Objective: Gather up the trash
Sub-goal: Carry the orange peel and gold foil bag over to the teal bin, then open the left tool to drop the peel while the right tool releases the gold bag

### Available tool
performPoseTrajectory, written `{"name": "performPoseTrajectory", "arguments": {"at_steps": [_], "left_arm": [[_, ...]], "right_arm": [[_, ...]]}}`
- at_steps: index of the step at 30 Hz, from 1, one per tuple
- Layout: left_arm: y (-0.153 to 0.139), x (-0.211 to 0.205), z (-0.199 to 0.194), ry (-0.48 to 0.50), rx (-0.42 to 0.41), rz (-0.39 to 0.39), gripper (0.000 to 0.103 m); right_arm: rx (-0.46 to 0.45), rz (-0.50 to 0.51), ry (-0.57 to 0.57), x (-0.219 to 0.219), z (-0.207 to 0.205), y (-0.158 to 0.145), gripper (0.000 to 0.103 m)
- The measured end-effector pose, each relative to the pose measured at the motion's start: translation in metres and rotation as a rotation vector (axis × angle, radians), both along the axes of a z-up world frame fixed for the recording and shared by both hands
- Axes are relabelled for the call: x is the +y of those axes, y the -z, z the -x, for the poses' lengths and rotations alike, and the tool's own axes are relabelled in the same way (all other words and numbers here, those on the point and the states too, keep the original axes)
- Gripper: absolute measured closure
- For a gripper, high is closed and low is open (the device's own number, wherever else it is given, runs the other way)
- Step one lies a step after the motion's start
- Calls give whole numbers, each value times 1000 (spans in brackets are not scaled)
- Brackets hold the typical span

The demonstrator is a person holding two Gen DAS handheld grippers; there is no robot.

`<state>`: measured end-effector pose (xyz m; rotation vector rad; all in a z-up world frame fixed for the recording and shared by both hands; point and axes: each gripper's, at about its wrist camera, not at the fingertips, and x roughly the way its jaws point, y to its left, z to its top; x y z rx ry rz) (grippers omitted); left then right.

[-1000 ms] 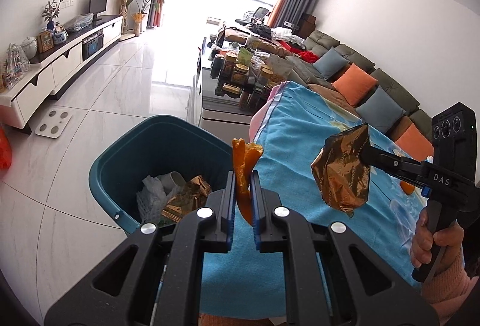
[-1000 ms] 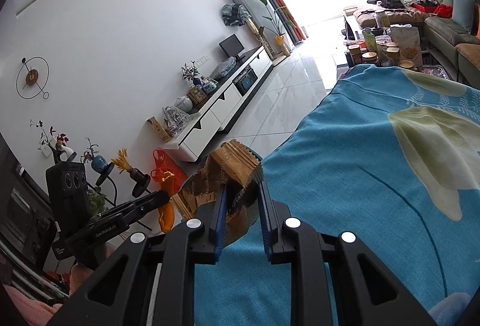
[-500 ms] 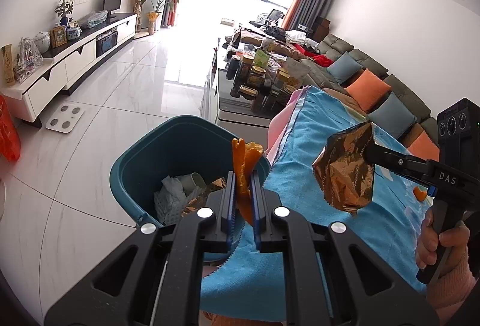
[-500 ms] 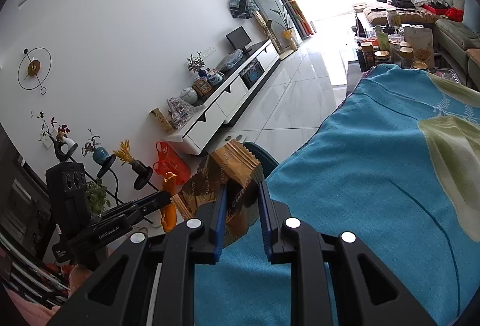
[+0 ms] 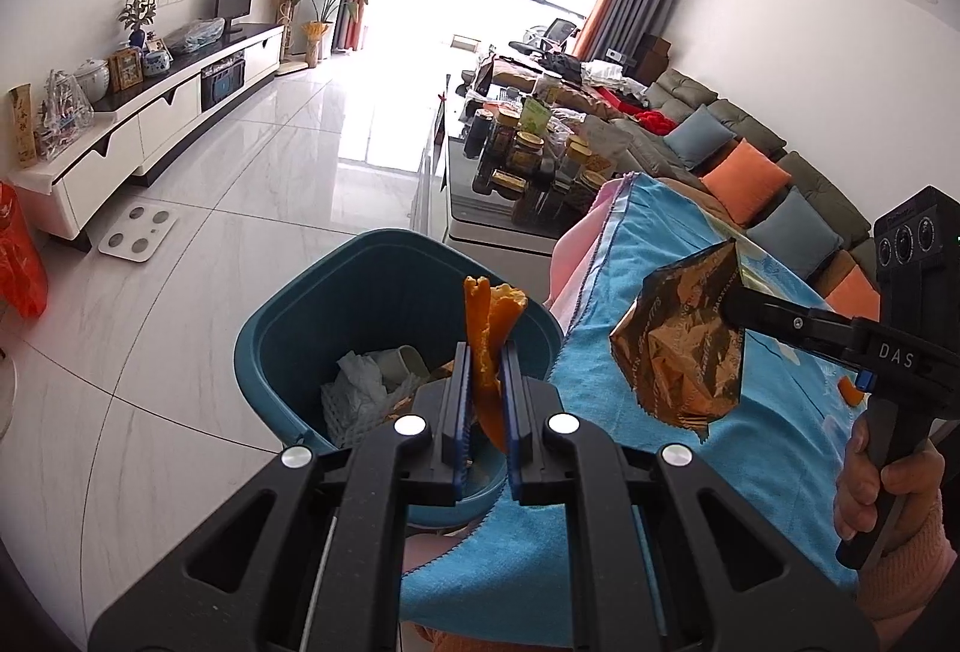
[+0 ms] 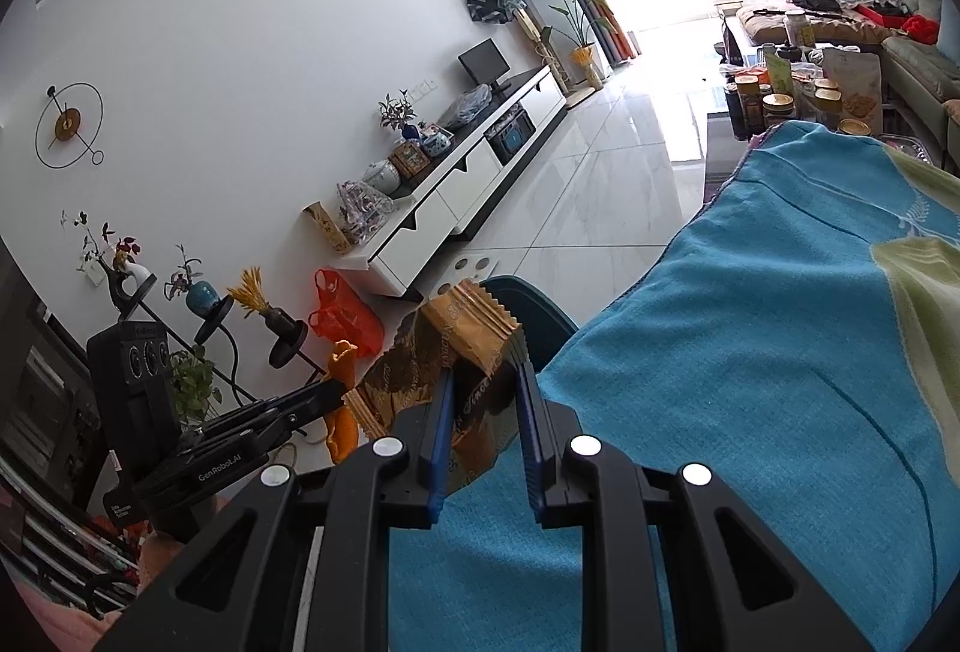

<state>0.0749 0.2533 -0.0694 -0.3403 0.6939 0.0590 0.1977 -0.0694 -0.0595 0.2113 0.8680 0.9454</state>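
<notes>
Holding trash in both grippers at the teal bin (image 5: 288, 328).
Left gripper (image 5: 485, 352) clamped on orange peel (image 5: 489, 328), peel sticking up between the blue pads, over the bin's near rim; bin sits on the white tile floor just beside the table edge, with crumpled paper (image 5: 360, 388) and a wrapper inside. Right gripper (image 6: 483, 373) clamped on a crumpled gold-brown snack bag (image 6: 462, 346), seen from the left wrist view hanging off the fingertips above the blue tablecloth (image 5: 750, 448), to the right of the bin, not over it. A hand (image 5: 870, 478) grips the right tool's handle. One small orange scrap (image 5: 849, 391) lies on the cloth near that handle. Jars (image 5: 522, 154) crowd the far table behind.
</notes>
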Motion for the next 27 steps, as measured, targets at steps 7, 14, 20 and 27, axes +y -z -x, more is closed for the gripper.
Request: {"name": "performPoseTrajectory", "arguments": {"at_steps": [7, 14, 20, 27], "left_arm": [[3, 2, -4, -10, 6, -2, 93], [7, 4, -9, -11, 15, -8, 93], [10, 7, -12, -16, 22, -9, 93], [17, 9, -17, -25, 36, -6, 93]], "right_arm": [[2, 6, -4, 7, -2, 0, 84], [3, 4, -7, 11, -4, 3, 84], [1, 12, -9, 19, -7, 4, 84], [7, 30, -3, 28, -12, 9, 84]]}}
